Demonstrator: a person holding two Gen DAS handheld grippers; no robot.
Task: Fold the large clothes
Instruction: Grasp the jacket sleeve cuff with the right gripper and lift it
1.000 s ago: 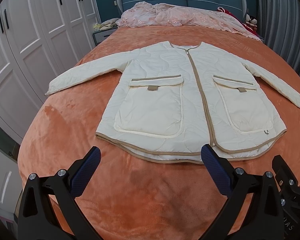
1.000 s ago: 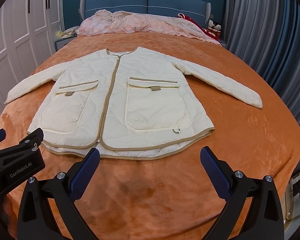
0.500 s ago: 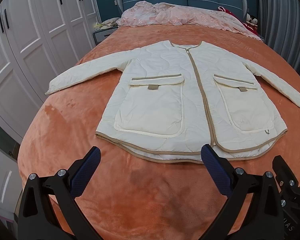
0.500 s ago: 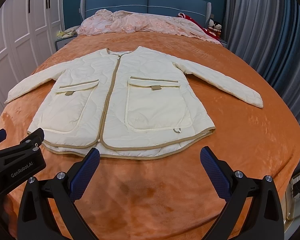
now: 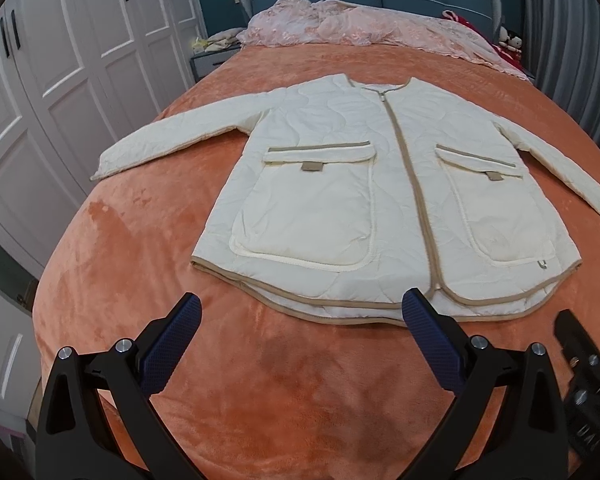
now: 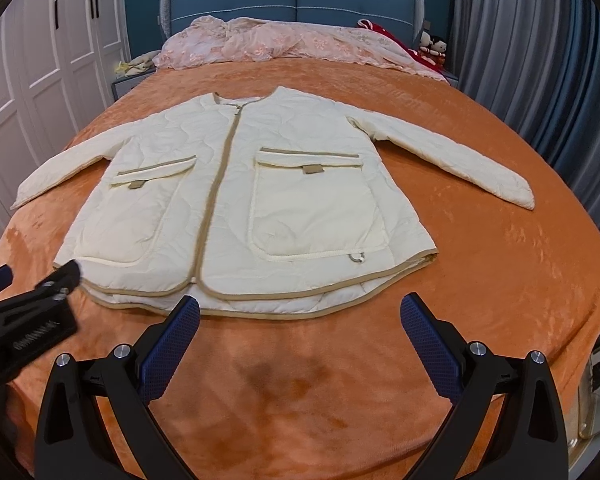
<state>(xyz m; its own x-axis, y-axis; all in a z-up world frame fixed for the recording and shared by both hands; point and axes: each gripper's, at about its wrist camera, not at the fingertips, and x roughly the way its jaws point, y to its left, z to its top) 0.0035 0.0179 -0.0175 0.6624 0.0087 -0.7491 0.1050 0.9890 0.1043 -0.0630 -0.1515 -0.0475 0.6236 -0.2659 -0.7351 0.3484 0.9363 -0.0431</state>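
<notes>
Cream quilted jacket [image 5: 364,200] lies flat, front up, on the orange bed cover [image 5: 132,264]. It is zipped shut, sleeves spread to both sides, collar toward the blue headboard [image 6: 296,0], tan-trimmed hem nearest you.

Your left tool [image 5: 302,334] hovers just short of the hem, blue pads spread wide, nothing between them. Its right-hand pad overlaps the hem by the zip's lower end in its own view; contact cannot be judged.

Your right tool [image 6: 300,328] is also spread and empty, hanging just short of the hem.

Writing: the side of your left tool shows white lettering in the right wrist view, too blurred to read. Red paper cut-outs top the white wardrobe doors [image 6: 32,80]; they look like Chinese characters. The tan tabs on the two pocket flaps carry no readable text.

Crumpled pink bedding [image 6: 284,44] lies at the head of the bed. Grey-blue curtains [image 6: 540,60] hang on the right.
</notes>
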